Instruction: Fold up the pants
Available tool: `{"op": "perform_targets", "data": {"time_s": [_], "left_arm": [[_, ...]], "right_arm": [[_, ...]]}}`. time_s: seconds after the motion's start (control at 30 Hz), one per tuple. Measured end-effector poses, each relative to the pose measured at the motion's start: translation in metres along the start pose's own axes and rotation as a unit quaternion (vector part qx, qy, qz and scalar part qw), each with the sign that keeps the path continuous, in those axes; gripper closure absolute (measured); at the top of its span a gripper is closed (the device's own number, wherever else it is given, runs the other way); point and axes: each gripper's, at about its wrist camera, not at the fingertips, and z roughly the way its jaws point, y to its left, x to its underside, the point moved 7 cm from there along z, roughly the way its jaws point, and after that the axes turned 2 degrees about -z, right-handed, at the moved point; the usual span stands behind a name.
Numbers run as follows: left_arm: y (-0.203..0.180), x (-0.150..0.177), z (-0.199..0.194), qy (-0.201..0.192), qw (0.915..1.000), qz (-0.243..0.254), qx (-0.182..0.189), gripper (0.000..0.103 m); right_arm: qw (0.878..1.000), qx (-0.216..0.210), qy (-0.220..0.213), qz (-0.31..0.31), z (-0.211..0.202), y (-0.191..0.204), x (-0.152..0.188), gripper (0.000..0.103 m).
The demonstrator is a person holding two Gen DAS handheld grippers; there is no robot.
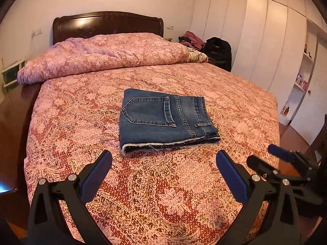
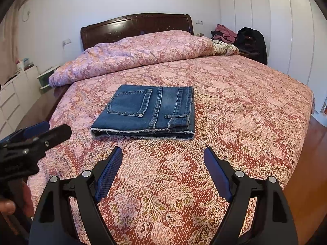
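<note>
Left gripper (image 1: 163,157) and right gripper (image 2: 162,153) hover level, fingers (image 2: 109,175) spread wide.

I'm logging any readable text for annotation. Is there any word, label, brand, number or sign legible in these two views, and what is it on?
None can be read.
Folded blue denim pants: no brand tag or patch lettering shows, only stitching and rivets.
Small bottles on the white open wall shelves: too small and blurred to read.
Pink floral patterned bedspread: pattern only, no text.
</note>
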Motion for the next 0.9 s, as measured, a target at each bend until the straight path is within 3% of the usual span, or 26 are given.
{"op": "perform_targets", "data": {"time_s": [0.23, 0.4, 0.53, 0.9], "left_arm": [[-0.007, -0.003, -0.001, 0.012, 0.9975, 0.024, -0.065, 0.002], [-0.007, 0.002, 0.010, 0.058, 0.9877, 0.055, -0.134, 0.002], [-0.009, 0.008, 0.011, 0.070, 0.9907, 0.052, -0.104, 0.002], [-0.014, 0.004, 0.001, 0.031, 0.9915, 0.059, -0.112, 0.002]], "right_arm": [[1.000, 0.003, 0.002, -0.007, 0.001, 0.002, 0.001, 0.022], [1.000, 0.003, 0.003, -0.010, 0.001, 0.003, 0.001, 0.022], [1.000, 0.003, 0.000, -0.015, 0.000, 0.004, 0.001, 0.022], [1.000, 0.005, -0.002, -0.007, -0.001, 0.000, 0.000, 0.022]]}}
